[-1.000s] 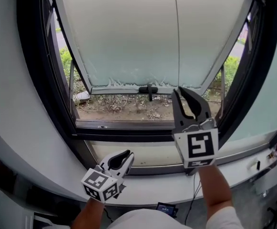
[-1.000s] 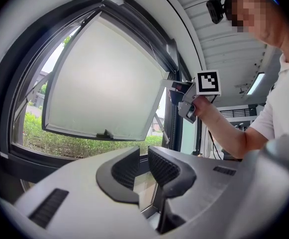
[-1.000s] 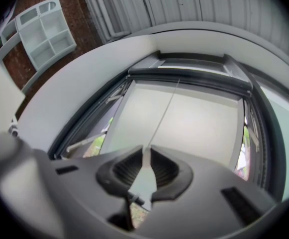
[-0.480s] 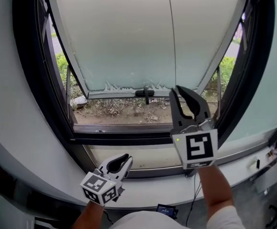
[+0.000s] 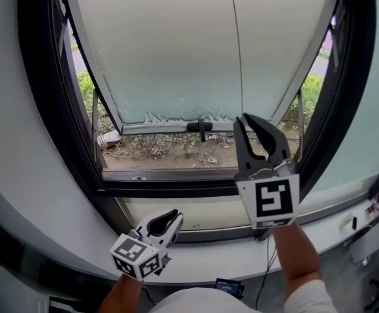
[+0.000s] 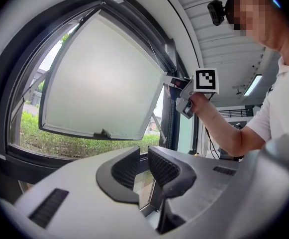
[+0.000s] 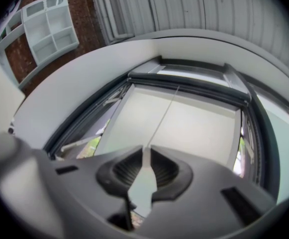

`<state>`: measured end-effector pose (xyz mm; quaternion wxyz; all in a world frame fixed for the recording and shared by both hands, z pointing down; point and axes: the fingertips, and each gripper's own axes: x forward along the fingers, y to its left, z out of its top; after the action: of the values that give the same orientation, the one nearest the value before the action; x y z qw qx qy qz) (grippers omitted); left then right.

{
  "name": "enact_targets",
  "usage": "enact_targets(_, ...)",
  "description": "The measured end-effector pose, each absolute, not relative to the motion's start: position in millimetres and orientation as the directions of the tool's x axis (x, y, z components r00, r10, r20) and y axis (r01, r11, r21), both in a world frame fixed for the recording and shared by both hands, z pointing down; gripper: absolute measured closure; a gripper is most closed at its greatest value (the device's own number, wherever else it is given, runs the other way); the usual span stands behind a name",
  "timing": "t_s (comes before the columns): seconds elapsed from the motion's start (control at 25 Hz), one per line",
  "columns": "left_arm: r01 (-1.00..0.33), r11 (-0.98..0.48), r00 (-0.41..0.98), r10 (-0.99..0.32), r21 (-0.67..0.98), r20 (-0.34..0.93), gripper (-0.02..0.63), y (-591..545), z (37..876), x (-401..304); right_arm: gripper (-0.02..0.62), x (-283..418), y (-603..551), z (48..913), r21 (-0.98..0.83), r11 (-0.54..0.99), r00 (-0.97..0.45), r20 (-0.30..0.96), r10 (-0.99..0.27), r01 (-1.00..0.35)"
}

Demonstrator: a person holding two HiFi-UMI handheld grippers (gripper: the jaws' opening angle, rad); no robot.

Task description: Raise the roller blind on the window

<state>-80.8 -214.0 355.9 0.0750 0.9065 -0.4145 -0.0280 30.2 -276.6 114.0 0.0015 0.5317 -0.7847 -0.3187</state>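
A thin white blind cord [image 5: 235, 44] hangs down in front of the tilted-out frosted window sash [image 5: 169, 57]. My right gripper [image 5: 257, 126] is raised in front of the sash's lower edge, shut on the cord's lower end. In the right gripper view the cord [image 7: 161, 118] runs down into the right gripper [image 7: 145, 156], pinched between its ribbed pads. My left gripper [image 5: 174, 216] rests low over the sill, pointing level at the window. Its jaws stand a narrow gap apart in the left gripper view [image 6: 144, 156], with nothing between them. The blind's roll is out of view.
The dark window frame [image 5: 78, 149] surrounds the opening, with a black handle [image 5: 201, 126] on the sash's bottom edge. Below runs a white sill [image 5: 196, 256]. Grass and dry litter [image 5: 169, 147] lie outside. A white shelf unit [image 7: 45, 29] hangs on a brick wall.
Nothing has visibly changed beyond a slight shift of the head view; both grippers keep their places and the right one still holds the cord.
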Motion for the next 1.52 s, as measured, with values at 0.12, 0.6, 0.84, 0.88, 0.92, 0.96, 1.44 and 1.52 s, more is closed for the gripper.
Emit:
enact_targets(0.12,-0.747,-0.646,0.656,-0.755,0.159,0.012,0.537,-212.8,355.5,-81.6,0.537,30.5,-277.4,113.2,0.49,0.24,-0.436,-0.337,-0.834,-0.838)
enact_targets(0.6,-0.752,-0.639,0.648,-0.761,0.164,0.005,0.537,-212.1,356.9,-89.5,0.537,21.3,-282.7,110.3,0.504,0.227,-0.43,-0.332,-0.84,-0.833)
enact_targets(0.84,-0.755,-0.634,0.645,-0.764,0.169,0.011,0.537,-211.6,358.4,-93.4,0.537,15.2,-287.8,114.9,0.502,0.243,-0.435,-0.311,-0.845,-0.83)
enact_targets(0.88,-0.755,-0.634,0.645,-0.764,0.169,0.011,0.537,-211.7,358.5,-93.9,0.537,14.4,-288.3,115.7,0.505,0.243,-0.436,-0.308,-0.846,-0.828)
enact_targets(0.92,-0.755,-0.634,0.645,-0.764,0.169,0.012,0.537,-212.0,358.8,-94.7,0.537,13.9,-288.7,116.2,0.508,0.242,-0.435,-0.305,-0.847,-0.827)
enact_targets(0.96,-0.755,-0.633,0.644,-0.765,0.169,0.014,0.537,-212.4,359.2,-95.8,0.537,13.5,-289.3,116.4,0.509,0.24,-0.434,-0.305,-0.848,-0.827)
enact_targets(1.44,-0.755,-0.631,0.644,-0.765,0.176,0.016,0.537,-215.0,361.2,-115.5,0.537,6.5,-293.3,121.2,0.489,0.235,-0.415,-0.301,-0.859,-0.84)
enact_targets(1.52,-0.755,-0.632,0.644,-0.765,0.178,0.016,0.537,-215.0,360.9,-120.0,0.537,4.7,-293.7,123.9,0.483,0.237,-0.413,-0.297,-0.861,-0.843)
